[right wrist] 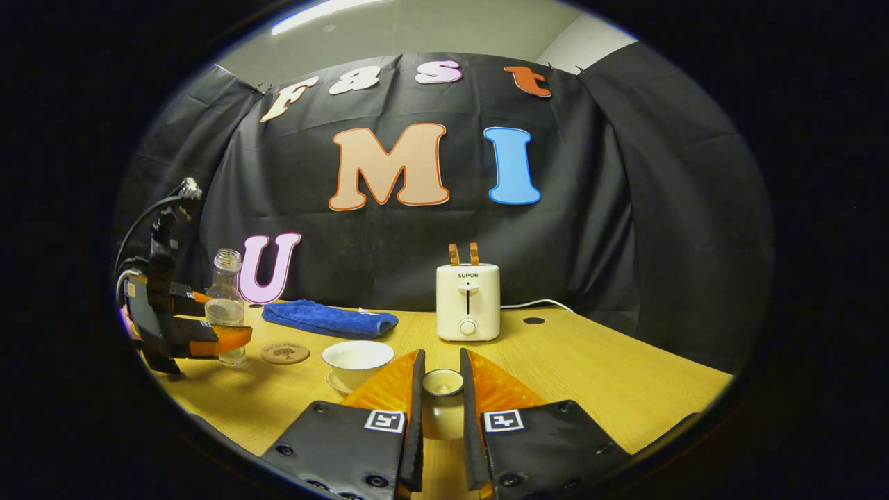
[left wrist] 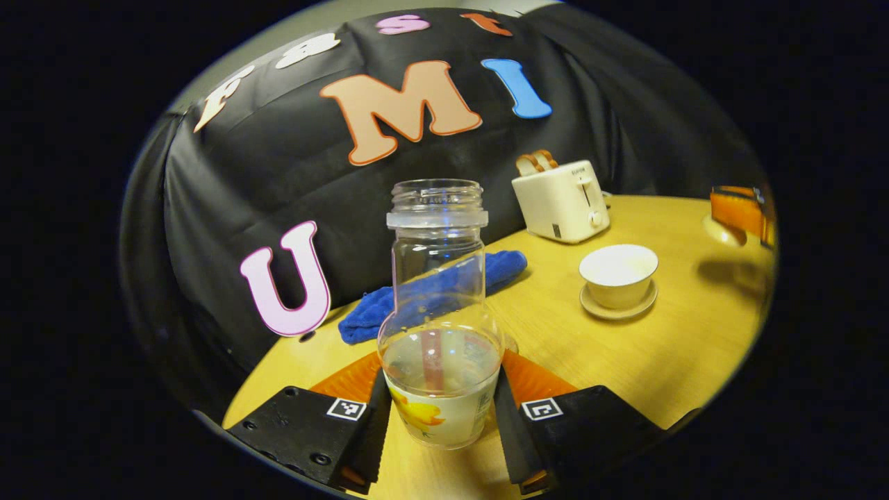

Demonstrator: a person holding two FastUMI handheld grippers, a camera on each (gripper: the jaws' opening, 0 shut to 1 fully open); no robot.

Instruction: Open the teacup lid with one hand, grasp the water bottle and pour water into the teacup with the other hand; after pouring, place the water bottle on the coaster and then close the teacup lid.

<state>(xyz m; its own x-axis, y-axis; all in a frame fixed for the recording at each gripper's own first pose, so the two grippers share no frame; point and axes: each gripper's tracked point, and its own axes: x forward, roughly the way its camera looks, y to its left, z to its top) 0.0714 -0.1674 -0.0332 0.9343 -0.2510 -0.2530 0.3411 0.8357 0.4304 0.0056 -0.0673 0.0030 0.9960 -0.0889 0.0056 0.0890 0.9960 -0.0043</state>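
Left tool point(left wrist: 439, 417) clamped on the water bottle point(left wrist: 439, 326) low at its labelled base, keeping it upright and the open mouth free for pouring. Right tool point(right wrist: 442, 410) pinching the teacup lid point(right wrist: 442, 382) by its knob, held off to the side, leaving the teacup point(right wrist: 357, 361) uncovered on its saucer on the bench point(right wrist: 625, 389). Coaster point(right wrist: 285, 353) bare beside the bottle, ready to receive it. Pouring apparently not yet begun; bottle well apart from cup.

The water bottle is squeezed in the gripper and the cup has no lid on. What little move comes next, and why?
Probably lift the water bottle and carry it toward the teacup. The left gripper grips it, upright and capless, while the right gripper holds the lid clear of the open cup.
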